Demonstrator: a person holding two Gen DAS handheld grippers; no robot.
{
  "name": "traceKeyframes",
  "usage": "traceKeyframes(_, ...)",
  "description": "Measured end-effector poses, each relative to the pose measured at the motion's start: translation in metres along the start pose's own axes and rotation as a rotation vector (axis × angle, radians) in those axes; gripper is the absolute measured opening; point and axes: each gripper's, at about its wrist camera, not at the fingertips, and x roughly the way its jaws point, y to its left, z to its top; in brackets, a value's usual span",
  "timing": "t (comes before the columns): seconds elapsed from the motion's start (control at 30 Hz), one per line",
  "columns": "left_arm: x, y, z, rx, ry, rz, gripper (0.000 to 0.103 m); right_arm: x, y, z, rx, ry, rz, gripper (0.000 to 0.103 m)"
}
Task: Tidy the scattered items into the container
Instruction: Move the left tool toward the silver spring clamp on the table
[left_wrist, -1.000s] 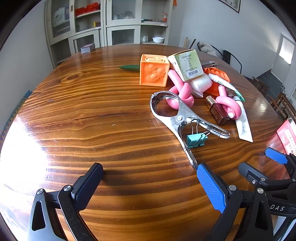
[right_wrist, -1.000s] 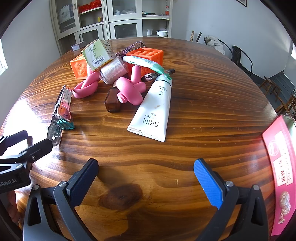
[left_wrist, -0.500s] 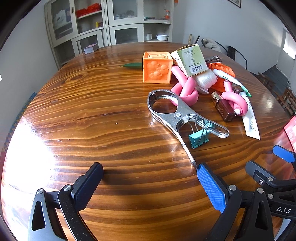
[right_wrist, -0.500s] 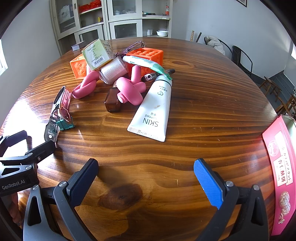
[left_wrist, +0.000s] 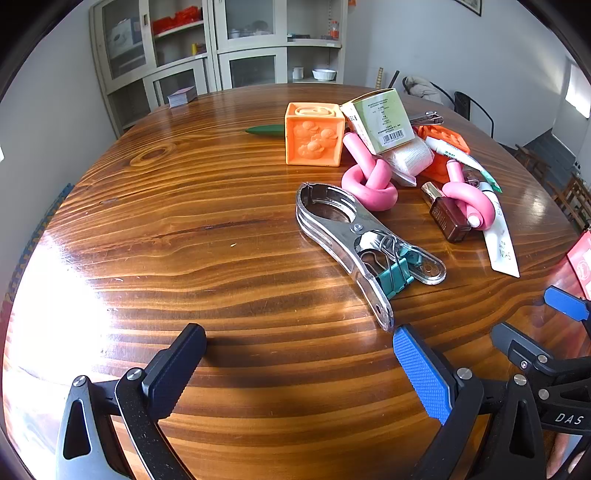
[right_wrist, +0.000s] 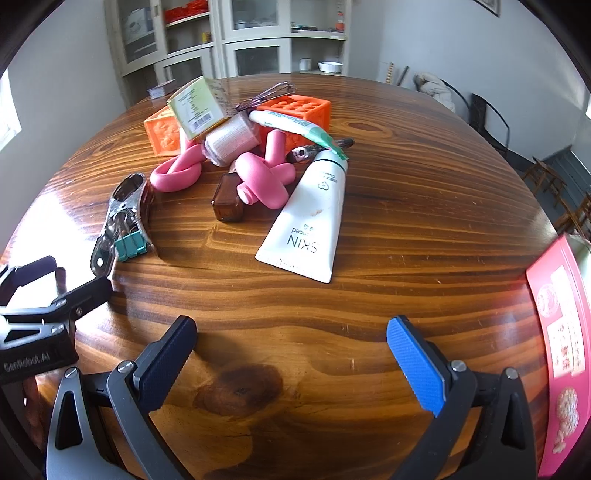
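Left wrist view: the left gripper (left_wrist: 297, 365) is spread wide and empty above the round wooden table (left_wrist: 184, 229); the large shiny metal spring clamp (left_wrist: 354, 240) lies just ahead.

Right wrist view: the right gripper (right_wrist: 290, 354), also spread wide, faces the white squeeze tube (right_wrist: 310, 218) printed "SKIN".

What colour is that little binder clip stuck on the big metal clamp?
Teal green with silver wire handles: the small binder clip on the large shiny metal clamp, best seen in the left wrist view.
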Motion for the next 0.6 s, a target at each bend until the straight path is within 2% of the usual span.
traceKeyframes(0.4, 0.000, 0.004, 0.002, -0.002, 0.001, -0.001, 0.103, -0.003, -0.001, -0.006, -0.103, 0.009, 0.067, 0.103)
traceKeyframes(0.6, 0.008, 0.026, 0.014, -0.068, 0.002, 0.047, 0.103, -0.002, -0.002, -0.008, -0.104, 0.004, 0.072, 0.103)
